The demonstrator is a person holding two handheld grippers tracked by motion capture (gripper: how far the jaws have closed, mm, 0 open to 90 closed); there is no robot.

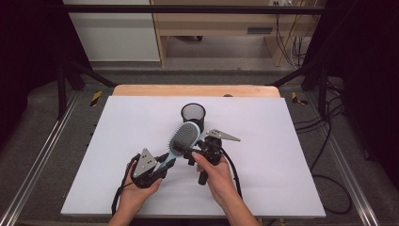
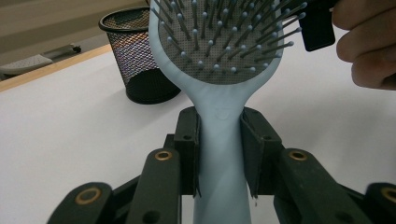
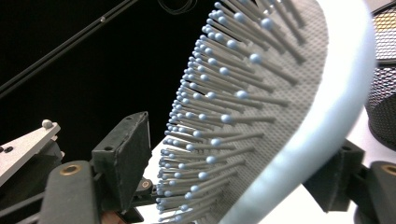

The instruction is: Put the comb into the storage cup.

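Holding the handle of the light blue hairbrush (image 2: 219, 135) firmly between its two black jaws, the left gripper (image 1: 157, 165) kept the brush lifted above the white table (image 1: 117, 141). The brush pointed away from the person, and its bristle head (image 1: 184, 136) was just in front of the black mesh cup (image 1: 193, 114), which stood upright on the table. The right gripper (image 1: 197, 151) was at the lower edge of the brush head. In the right gripper view, one jaw was on the bristle side and the other behind the blue back (image 3: 322, 121). These jaws were half open and I could not tell whether the pads already pressed on the head. The person's right hand (image 1: 217, 175) held this gripper from below.
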